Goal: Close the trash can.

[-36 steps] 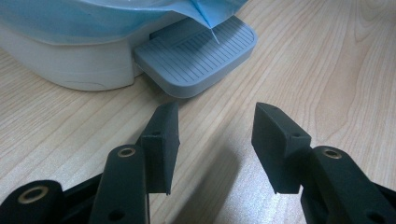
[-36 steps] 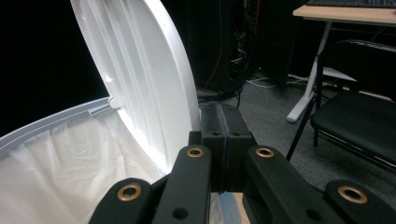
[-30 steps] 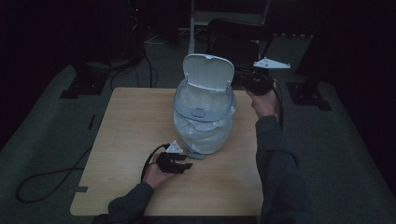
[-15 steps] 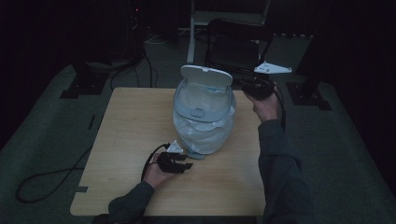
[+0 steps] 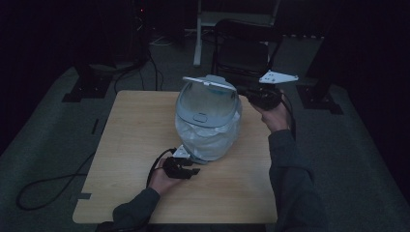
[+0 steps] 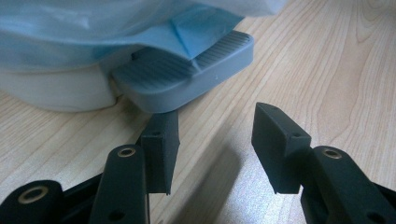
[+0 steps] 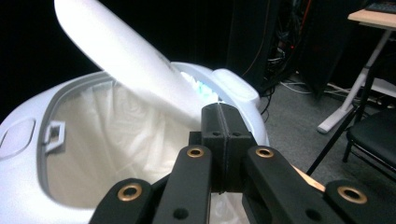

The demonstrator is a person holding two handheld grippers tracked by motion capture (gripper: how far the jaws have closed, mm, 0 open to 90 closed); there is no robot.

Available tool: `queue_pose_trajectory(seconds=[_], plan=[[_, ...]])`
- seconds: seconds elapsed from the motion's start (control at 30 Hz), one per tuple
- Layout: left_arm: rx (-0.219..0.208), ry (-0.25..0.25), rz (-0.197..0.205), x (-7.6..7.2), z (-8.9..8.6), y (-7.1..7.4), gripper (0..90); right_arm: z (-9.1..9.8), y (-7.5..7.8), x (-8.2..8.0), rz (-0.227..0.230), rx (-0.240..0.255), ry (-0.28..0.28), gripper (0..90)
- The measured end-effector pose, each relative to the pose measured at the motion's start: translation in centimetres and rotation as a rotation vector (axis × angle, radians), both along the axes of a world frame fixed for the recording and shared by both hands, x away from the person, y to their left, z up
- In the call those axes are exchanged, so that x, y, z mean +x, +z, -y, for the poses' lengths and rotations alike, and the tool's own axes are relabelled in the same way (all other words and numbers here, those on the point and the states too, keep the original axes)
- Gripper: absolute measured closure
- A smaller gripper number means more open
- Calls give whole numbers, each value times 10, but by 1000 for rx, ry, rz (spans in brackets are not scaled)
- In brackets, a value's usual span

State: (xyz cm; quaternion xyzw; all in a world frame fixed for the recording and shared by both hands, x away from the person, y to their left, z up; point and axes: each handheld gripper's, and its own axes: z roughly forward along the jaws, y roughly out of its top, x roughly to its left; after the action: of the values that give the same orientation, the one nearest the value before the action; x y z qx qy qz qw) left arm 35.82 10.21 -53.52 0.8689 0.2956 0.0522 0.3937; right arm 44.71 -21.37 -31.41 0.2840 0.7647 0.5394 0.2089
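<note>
**On the desk: pedal bin with lid part-lowered, both grippers at the bin**

On the wooden desk (image 5: 130, 145) a pale pedal bin (image 5: 208, 130) is placed near the middle, slightly toward the far right. A translucent liner bag (image 5: 212, 140) is fitted in the bin and is draped over its outer wall. The lid (image 5: 209, 83) is seen roughly level above the opening in the high view, hinged at the far side; in the right gripper view it is seen slanting over the lined opening, blurred.

The left gripper (image 5: 193, 171) is held low at the near base of the bin, resting on or just above the desk. Its jaws are spread apart with nothing between them. In the left gripper view, the grey ribbed foot pedal (image 6: 187, 74) is seen just ahead of the jaws, with the left-hand jaw tip reaching just under the pedal's front edge; contact cannot be confirmed. A fold of blue bag material is laid over the top of the pedal.

The right gripper (image 5: 246, 93) is held at the far right of the bin, level with the rim and just beside the lid's edge. Its jaws are pressed fully together, pad against pad, and no object is clamped. Whether the closed tips are touching the lid cannot be determined.

A dark chair (image 5: 246, 53) is positioned on the floor beyond the desk.
</note>
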Motion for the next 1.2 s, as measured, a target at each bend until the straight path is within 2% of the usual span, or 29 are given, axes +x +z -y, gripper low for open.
queue_pose_trajectory(seconds=[0.3, 0.57, 0.6, 0.7, 1.2], plan=[[1, -6, 0, 2, 3, 2, 524, 1, 6, -2, 13, 6, 16, 900], [-6, -6, -7, 3, 6, 3, 524, -5, 10, -5, 35, -8, 70, 900], [-1, -13, -14, 4, 7, 4, 532, -6, 10, -5, 37, -11, 80, 900], [19, -26, -1, 4, 10, 4, 531, -8, 10, -7, 40, -29, 86, 900], [31, -38, -7, 6, 11, 2, 532, -11, 9, -8, 57, -61, 146, 900]])
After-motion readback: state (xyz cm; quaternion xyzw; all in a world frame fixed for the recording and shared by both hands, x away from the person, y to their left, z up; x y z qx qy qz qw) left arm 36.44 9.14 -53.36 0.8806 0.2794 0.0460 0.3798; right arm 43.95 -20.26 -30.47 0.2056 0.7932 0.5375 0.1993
